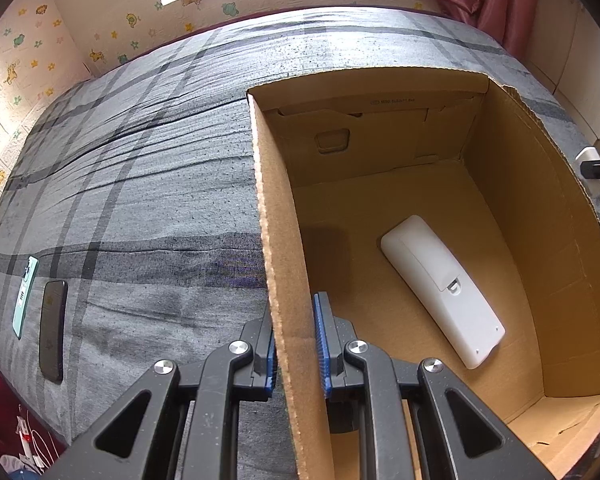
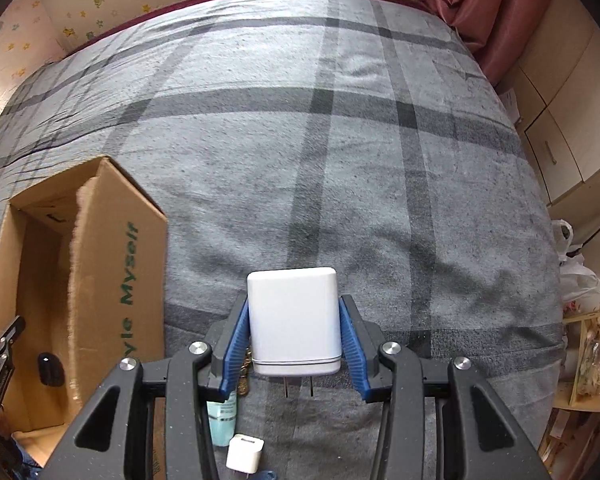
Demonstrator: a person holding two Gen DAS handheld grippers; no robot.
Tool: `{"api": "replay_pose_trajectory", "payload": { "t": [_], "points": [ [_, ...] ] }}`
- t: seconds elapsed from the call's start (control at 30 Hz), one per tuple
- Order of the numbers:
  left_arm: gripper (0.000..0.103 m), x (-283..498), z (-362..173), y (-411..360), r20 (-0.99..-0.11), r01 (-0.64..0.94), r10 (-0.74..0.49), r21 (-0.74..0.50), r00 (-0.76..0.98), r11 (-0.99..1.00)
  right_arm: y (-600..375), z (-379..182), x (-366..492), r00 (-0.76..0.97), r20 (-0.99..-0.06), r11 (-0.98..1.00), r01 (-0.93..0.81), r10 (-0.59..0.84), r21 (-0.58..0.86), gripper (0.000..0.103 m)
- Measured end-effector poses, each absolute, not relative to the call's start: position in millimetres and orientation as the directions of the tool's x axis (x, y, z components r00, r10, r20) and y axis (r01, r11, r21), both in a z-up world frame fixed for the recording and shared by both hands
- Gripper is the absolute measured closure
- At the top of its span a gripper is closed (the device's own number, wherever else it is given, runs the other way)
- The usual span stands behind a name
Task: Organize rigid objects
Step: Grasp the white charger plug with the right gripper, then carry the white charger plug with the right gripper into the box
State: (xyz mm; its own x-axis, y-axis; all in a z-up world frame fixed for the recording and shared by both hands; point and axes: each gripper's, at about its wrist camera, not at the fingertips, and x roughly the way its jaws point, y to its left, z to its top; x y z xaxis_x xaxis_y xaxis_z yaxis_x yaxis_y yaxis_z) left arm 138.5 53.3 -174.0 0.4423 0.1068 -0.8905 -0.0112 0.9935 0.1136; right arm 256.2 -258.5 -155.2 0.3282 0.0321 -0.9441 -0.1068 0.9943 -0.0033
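Observation:
My left gripper (image 1: 296, 320) is shut on the left wall of an open cardboard box (image 1: 276, 208), one blue pad on each side of the wall. A white remote (image 1: 440, 292) lies face down on the box floor. My right gripper (image 2: 294, 308) is shut on a white plug-in charger (image 2: 292, 320), held above the grey plaid bedspread (image 2: 340, 160) with its prongs pointing back toward the camera. In the right wrist view the box (image 2: 112, 248) stands to the left of that gripper. The held charger (image 1: 594, 160) also shows at the far right edge of the left wrist view.
A black phone (image 1: 53, 332) and a teal flat item (image 1: 25, 296) lie on the bed left of the box. Under my right gripper lie a small white cube charger (image 2: 245, 456) and a teal tube (image 2: 223, 416). Cupboards (image 2: 560, 140) and plastic bags (image 2: 576, 276) stand beyond the bed's right edge.

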Motion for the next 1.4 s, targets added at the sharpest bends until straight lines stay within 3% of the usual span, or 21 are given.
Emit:
{"api": "replay_pose_trajectory", "payload": {
  "t": [0.67, 1.4],
  "points": [
    [0.086, 139.2, -174.4, 53.4, -0.889, -0.012, 0.111, 0.117, 0.444, 0.993, -178.7, -90.2, 222.6, 0.383, -0.918, 0.959, -0.285, 0.103, -0.011, 0.056],
    [0.086, 139.2, -174.0, 52.7, -0.889, -0.013, 0.111, 0.117, 0.444, 0.993, -83.1, -104.7, 193.1, 0.333, -0.924, 0.897, -0.442, 0.188, 0.023, 0.056]
  ]
}}
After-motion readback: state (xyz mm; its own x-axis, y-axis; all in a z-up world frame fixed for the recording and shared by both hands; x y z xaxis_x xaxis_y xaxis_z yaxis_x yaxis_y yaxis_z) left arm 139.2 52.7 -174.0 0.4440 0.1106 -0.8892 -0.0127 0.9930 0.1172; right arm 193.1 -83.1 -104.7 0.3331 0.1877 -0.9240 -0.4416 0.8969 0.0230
